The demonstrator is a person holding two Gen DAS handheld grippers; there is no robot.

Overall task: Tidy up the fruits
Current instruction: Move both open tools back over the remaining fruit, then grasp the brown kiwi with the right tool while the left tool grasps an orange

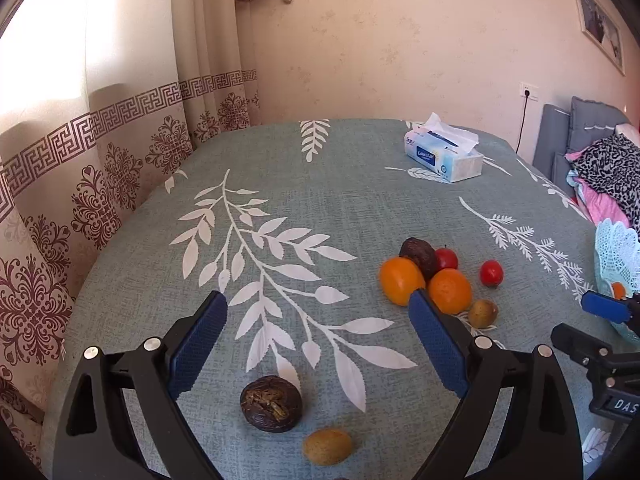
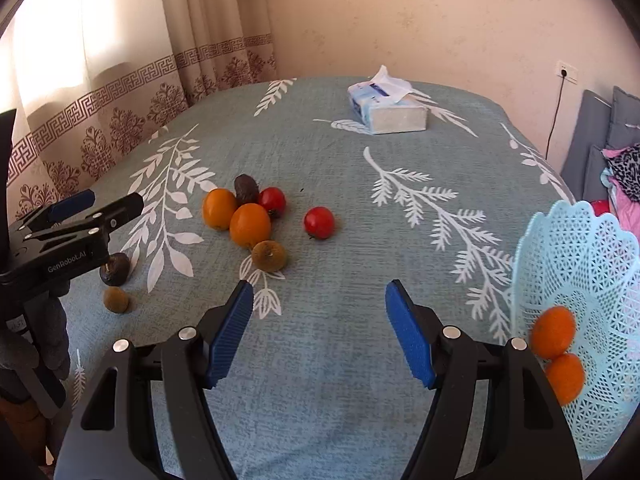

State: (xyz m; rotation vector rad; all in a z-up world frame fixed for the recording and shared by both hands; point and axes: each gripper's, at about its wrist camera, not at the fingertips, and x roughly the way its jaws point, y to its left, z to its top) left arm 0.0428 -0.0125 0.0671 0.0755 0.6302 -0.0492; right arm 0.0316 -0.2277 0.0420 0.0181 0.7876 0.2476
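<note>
My left gripper [image 1: 318, 308] is open and empty above a dark passion fruit [image 1: 271, 403] and a small kiwi [image 1: 327, 446]. Ahead to the right lies a cluster: two oranges [image 1: 401, 280], a dark fruit [image 1: 418, 255], two red tomatoes [image 1: 491, 273] and another kiwi [image 1: 483, 313]. My right gripper [image 2: 319, 300] is open and empty over bare cloth. The cluster [image 2: 250, 224] lies ahead to its left. A light blue lace basket [image 2: 580, 264] at the right holds two oranges [image 2: 554, 332].
The table has a green cloth with white leaves [image 2: 360, 360]. A tissue box [image 2: 386, 110] stands at the far side. Curtains hang at the left. A grey sofa with clothes [image 1: 608, 168] is at the right. The left gripper shows in the right wrist view [image 2: 76, 216].
</note>
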